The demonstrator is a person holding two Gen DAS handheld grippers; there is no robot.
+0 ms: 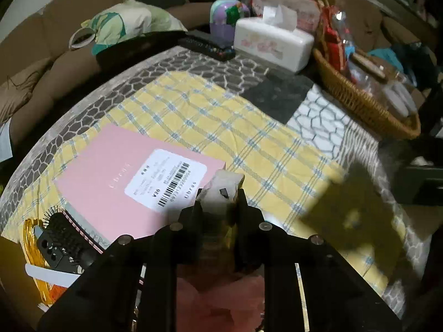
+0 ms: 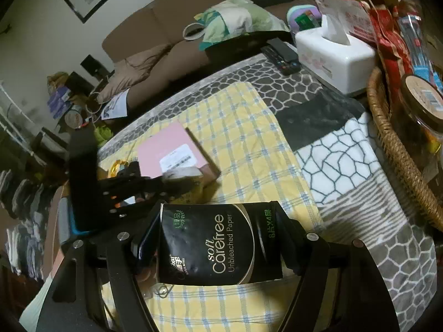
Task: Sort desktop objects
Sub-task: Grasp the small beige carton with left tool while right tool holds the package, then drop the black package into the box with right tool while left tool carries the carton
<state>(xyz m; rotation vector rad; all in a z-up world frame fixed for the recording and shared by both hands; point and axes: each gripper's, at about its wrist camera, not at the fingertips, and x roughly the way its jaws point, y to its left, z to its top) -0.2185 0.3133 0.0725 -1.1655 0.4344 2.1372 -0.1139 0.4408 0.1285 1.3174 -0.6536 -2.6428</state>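
- Right gripper point(image 2: 218, 249): jaws wide, clamped on a black soft tissue pack with "soft Carefree Unbleached Paper" print point(image 2: 218, 246), held over the yellow checked cloth point(image 2: 243, 127). Not placed yet.
- Left gripper point(image 1: 218, 202): jaws narrow, pinched on a small pale crinkly packet point(image 1: 221, 185), held just above the corner of the flat pink box with a white barcode label point(image 1: 116, 171). Also not placed.
- Beside the pink box, at the cloth's near-left edge: black bristle hairbrush point(image 1: 59, 240) on an amber translucent item point(image 1: 33, 251). Can't tell if that's a sorted pile.
- Mid-cloth is bare.
- Far side: black remote control point(image 2: 282, 54), white plastic tissue box point(image 2: 332, 52), brown wicker basket point(image 1: 360, 102) stuffed with snack bags.
- Judgement: mid-task. Two items in hand, both need a destination; brush and pink box possibly still to sort.
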